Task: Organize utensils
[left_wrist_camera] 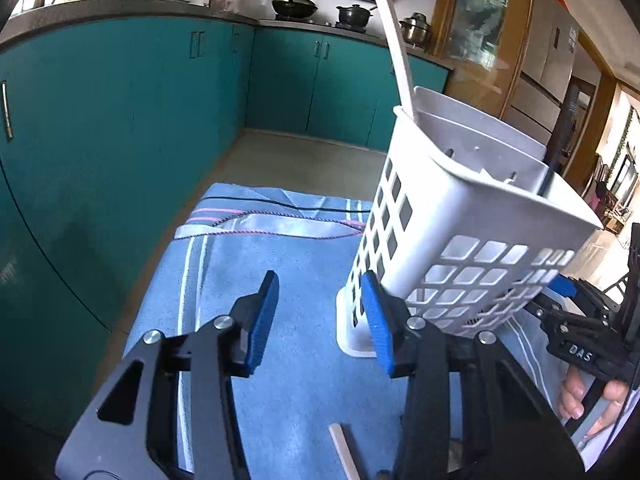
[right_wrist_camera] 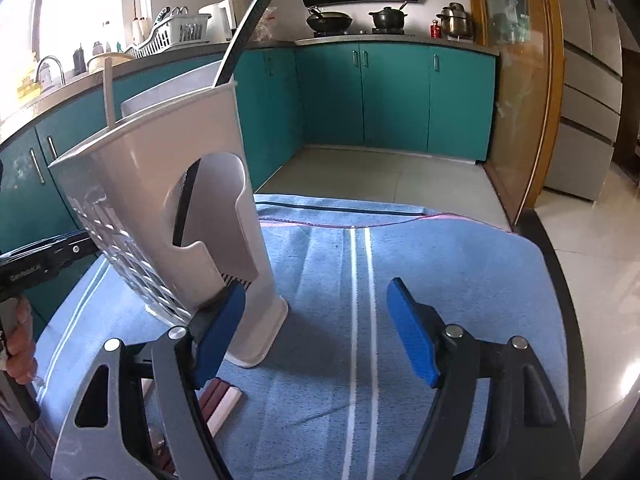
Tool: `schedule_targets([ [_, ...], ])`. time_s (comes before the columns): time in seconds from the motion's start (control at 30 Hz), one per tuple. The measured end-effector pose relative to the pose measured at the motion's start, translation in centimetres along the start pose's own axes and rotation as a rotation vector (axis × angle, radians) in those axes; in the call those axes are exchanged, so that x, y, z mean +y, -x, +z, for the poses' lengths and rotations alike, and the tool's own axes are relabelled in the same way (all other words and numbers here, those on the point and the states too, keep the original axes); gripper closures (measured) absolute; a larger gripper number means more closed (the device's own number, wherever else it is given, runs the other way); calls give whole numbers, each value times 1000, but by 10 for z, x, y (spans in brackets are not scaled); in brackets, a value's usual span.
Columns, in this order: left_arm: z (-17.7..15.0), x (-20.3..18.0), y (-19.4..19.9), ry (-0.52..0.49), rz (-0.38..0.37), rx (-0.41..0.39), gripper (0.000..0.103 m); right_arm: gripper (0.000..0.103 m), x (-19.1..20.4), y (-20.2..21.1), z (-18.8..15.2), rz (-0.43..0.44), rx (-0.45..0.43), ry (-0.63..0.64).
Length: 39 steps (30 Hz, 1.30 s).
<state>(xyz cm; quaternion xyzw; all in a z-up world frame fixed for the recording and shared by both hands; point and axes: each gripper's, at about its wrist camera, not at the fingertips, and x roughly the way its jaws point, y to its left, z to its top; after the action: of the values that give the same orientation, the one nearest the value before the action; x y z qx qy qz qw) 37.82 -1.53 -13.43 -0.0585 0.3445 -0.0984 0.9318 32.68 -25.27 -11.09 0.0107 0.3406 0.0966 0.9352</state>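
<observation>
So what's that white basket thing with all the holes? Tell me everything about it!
The white basket is a plastic utensil holder, tall, with square holes in its walls, a solid base and dividers inside. It looks tilted, its base on the blue towel. A pale handle and a dark handle stick out of the top. The left gripper and right gripper are both open beside it, each with one blue finger close against its lower part.

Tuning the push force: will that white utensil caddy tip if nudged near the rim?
Probably. The white utensil caddy is tall on a narrow base, on a soft blue towel. Thin perforated walls suggest it is light. The long white utensil and black utensil sticking out likely raise its balance point.
</observation>
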Motion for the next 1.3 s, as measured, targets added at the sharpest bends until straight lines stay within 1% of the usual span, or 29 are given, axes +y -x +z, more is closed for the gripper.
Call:
schedule_targets([
  [0.07, -2, -1, 3, -6, -12, 7, 62, 30, -3, 2, -1, -4, 1, -14],
  [0.17, -6, -4, 8, -11, -5, 5, 62, 30, -1, 7, -5, -13, 0, -20],
  [0.27, -12, -3, 13, -9, 5, 3, 62, 30, 7, 16, -11, -32, -11, 3],
  [0.53, -32, 0, 31, -11, -14, 11, 62, 30, 8, 34, -25, -26, -4, -17],
  [0.57, -32, 1, 31, -12, -15, 18, 59, 30, 8, 35, -26, -28, -3, -11],
  [0.6, -32, 3, 31, -11, -14, 26, 51, 27, 10, 35, -25, -34, 5, -1],
  [0.63, -32, 9, 32, 5, -5, 38, 38, 21, 8, 35, -25, -54, 19, 4],
  [0.67, -33, 14, 36, 27, -4, 38, 36, 20, 5, 39, -28, -88, 25, -12],
  [0.73, -39, 26, 48, 68, 19, 44, 36, 20, -5, 51, -36, -111, 51, -58],
  [0.77, -45, 31, 54, 83, 38, 69, 38, 20, -10, 60, -44, -99, 66, -90],
  [0.83, -57, 32, 65, 83, 17, 98, 39, 20, -12, 72, -55, -53, 90, -143],
  [0.9, -69, 21, 69, 35, 1, 141, 39, 20, -5, 74, -66, 13, 151, -180],
  [0.93, -75, 13, 66, 2, 4, 166, 40, 20, 3, 68, -70, 35, 195, -170],
  [0.97, -80, 5, 64, -29, 2, 183, 42, 20, 12, 63, -71, 38, 214, -149],
  [1.0, -85, -3, 59, -62, 1, 197, 45, 22, 20, 60, -73, 33, 222, -127],
  [1.03, -88, -7, 54, -80, 8, 211, 50, 26, 28, 55, -72, 27, 235, -106],
  [1.07, -91, -10, 48, -91, 19, 231, 51, 29, 35, 49, -71, 30, 253, -93],
  [1.17, -97, -9, 38, -71, 14, 261, 53, 42, 50, 34, -71, 18, 296, -68],
  [1.2, -98, -8, 37, -67, 12, 261, 53, 47, 53, 29, -70, -11, 302, -56],
  [1.23, -99, -7, 37, -63, 8, 262, 53, 54, 56, 29, -71, -15, 300, -52],
  [1.27, -98, -6, 36, -61, 7, 265, 53, 59, 56, 27, -69, 1, 305, -60],
  [1.3, -98, -5, 36, -60, 9, 267, 53, 70, 56, 27, -69, 25, 316, -73],
])
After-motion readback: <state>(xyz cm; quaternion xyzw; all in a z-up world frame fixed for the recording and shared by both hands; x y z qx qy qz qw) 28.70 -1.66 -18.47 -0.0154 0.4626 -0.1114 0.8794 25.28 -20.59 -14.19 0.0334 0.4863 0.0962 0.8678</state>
